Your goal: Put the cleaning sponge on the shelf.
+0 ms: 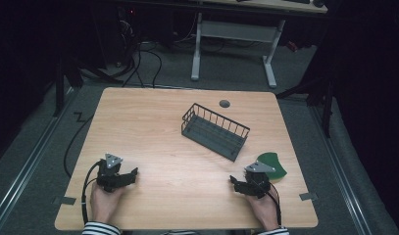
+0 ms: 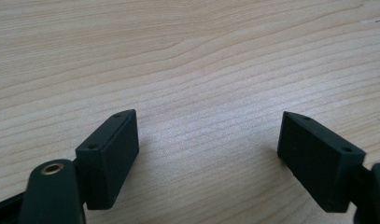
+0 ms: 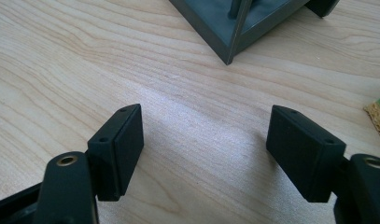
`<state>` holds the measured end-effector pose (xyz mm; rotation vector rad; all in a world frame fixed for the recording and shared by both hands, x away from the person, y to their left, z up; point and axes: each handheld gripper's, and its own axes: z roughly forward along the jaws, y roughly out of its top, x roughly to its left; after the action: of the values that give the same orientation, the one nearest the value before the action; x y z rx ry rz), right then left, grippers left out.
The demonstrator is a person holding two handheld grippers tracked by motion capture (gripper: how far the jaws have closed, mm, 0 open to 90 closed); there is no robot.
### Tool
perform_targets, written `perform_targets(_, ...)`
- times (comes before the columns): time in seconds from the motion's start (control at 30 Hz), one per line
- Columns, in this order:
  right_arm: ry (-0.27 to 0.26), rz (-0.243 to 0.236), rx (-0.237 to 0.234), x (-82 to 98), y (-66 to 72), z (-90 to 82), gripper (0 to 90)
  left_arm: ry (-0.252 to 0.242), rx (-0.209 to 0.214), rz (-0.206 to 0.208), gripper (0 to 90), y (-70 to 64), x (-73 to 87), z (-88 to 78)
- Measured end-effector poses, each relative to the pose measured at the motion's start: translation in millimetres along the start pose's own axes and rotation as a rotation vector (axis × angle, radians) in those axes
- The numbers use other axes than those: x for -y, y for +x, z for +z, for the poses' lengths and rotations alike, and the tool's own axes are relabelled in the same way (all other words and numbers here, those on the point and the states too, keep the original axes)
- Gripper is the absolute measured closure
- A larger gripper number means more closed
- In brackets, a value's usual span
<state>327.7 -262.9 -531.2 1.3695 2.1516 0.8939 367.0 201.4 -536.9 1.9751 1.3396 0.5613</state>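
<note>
A dark grey wire rack [image 1: 215, 130] lies slanted on the wooden table [image 1: 153, 132], right of centre. Its near corner [image 3: 234, 32] shows at the top of the right gripper view. A green leaf-shaped pad [image 1: 272, 164] lies flat near the right edge, and a sliver of it [image 3: 379, 112] appears beside the right jaw. My left gripper [image 1: 134, 175] rests low at the front left, open, with bare wood between its jaws [image 2: 208, 140]. My right gripper [image 1: 233, 181] rests at the front right, just left of the green pad, open with nothing between its jaws [image 3: 206, 140].
A round grey cable port [image 1: 224, 103] sits at the table's far edge. Beyond the table stands a white desk frame [image 1: 234, 44] on grey carpet, with cables [image 1: 143, 63] on the floor at the back left. Metal floor rails [image 1: 28, 161] run along both sides.
</note>
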Motion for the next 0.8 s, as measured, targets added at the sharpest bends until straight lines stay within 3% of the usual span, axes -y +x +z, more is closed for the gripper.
perform_targets(0.4,0.021,-0.007,-0.042,-0.6,-4.9,-5.9,28.8,0.004,0.026,-0.051,24.7,2.2,-4.2,-1.8)
perform_targets(0.53,-0.001,0.004,-0.043,0.5,-7.1,-14.2,29.6,0.012,0.033,-0.029,26.6,-1.3,-7.9,-2.4)
perform_targets(0.8,-0.028,0.043,-0.068,0.4,-16.0,-26.4,30.7,0.012,0.096,-0.005,28.1,-14.8,-21.6,-1.8)
